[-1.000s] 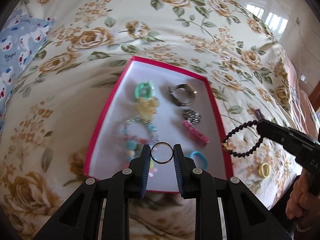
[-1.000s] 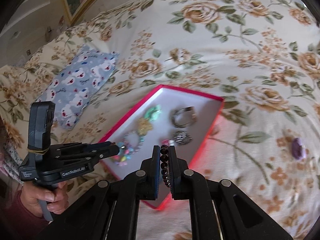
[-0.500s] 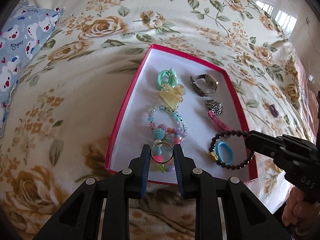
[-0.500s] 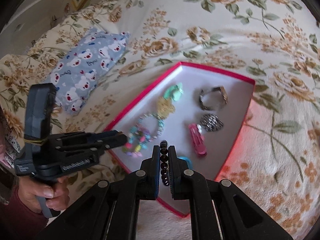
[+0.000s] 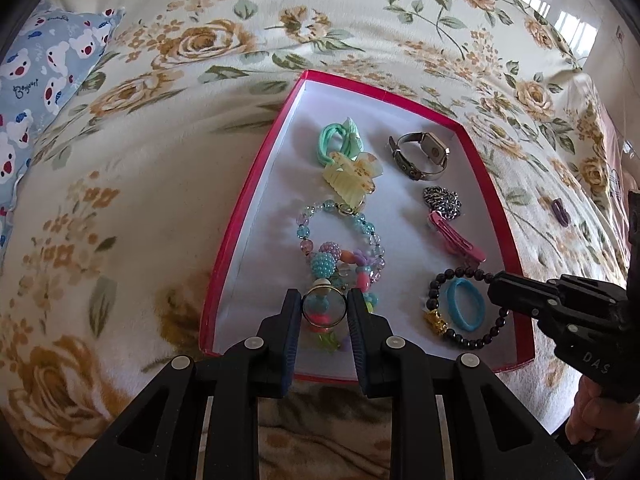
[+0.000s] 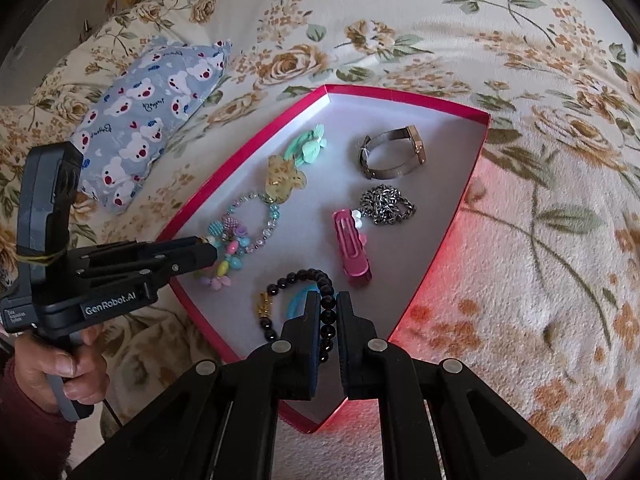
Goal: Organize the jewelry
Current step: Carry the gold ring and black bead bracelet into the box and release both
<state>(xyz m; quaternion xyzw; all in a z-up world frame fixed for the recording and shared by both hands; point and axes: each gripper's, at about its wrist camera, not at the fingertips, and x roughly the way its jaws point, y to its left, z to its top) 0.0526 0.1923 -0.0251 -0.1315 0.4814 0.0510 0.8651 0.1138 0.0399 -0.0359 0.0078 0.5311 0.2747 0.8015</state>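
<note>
One red-rimmed tray (image 5: 256, 184) with a white floor rests on a floral bedspread (image 5: 132, 208); one blue bear-print pillow (image 5: 44, 76) lies toward the bed's left edge. The tray holds eight loose pieces in two columns.

Left column, far to near: one mint hair tie (image 5: 340, 140), one pale yellow claw clip (image 5: 350, 178), one pastel bead bracelet (image 5: 342, 240).

Right column, far to near: one wristwatch (image 5: 420, 154), one silver chain (image 5: 442, 200), one pink hair clip (image 5: 456, 238), one blue hair band (image 5: 464, 304).

One thin metal ring (image 5: 323, 306) is clamped between the fingers of the left hand-held gripper (image 5: 323, 312), over the near end of the pastel bead bracelet at the tray's near-left edge.

One dark bead bracelet (image 6: 296, 280) with a gold charm is pinched in the closed right hand-held gripper (image 6: 328, 320); its free loop encircles the blue hair band by the tray's near-right corner. Whether the loop touches the tray floor cannot be told.

Outside the tray, one small purple item (image 5: 559, 212) lies on the bedspread toward the right edge.

One hand (image 6: 60, 364) grips the left tool's handle.
</note>
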